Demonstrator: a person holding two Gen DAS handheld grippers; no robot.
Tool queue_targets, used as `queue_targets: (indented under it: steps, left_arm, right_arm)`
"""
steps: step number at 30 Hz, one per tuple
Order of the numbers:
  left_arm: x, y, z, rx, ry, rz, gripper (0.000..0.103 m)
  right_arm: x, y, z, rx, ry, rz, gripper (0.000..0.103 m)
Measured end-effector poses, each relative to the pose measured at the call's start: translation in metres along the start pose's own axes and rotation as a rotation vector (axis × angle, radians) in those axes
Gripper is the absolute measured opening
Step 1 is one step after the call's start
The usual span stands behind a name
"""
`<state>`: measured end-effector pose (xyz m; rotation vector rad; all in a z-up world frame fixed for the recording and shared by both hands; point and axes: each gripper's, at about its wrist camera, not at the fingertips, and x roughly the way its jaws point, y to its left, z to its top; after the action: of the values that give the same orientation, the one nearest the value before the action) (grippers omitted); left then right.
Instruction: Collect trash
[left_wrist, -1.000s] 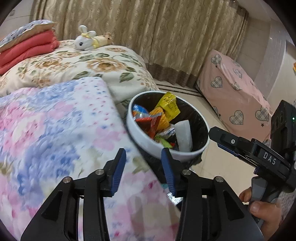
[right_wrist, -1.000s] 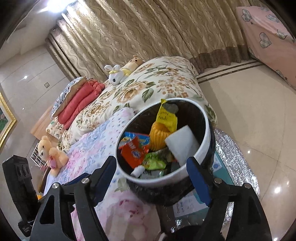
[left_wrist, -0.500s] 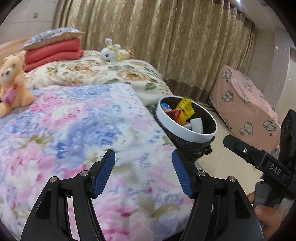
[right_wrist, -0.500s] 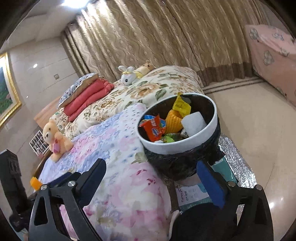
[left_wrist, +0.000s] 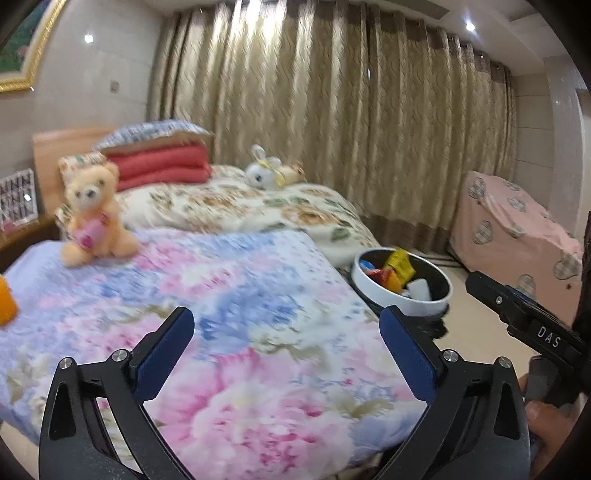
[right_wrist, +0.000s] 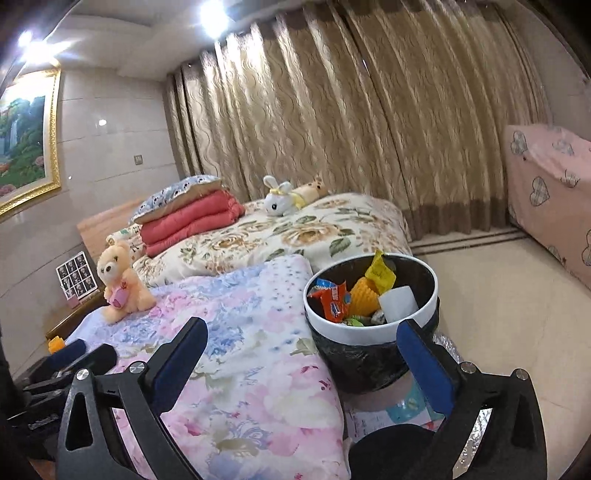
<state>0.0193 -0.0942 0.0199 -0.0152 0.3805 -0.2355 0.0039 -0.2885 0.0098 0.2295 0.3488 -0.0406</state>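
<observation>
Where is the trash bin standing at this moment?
The trash bin stands on the floor at the corner of the bed, in the right half of both views, beside the pink-and-blue floral quilt.

White letters "DAS" stand on the black body of the right tongs (left_wrist: 546, 338), seen from the left wrist. Print on the wrappers (right_wrist: 334, 299) in the bin is too small to read.
</observation>
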Motion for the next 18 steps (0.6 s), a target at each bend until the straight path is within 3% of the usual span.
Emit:
queue_targets:
  steps: [18]
  left_arm:
    - [-0.004, 0.017, -0.020, 0.000, -0.013, 0.103, 0.103]
  right_arm:
    - [0.009, 0.016, -0.030, -0.083, -0.014, -0.021, 0.103]
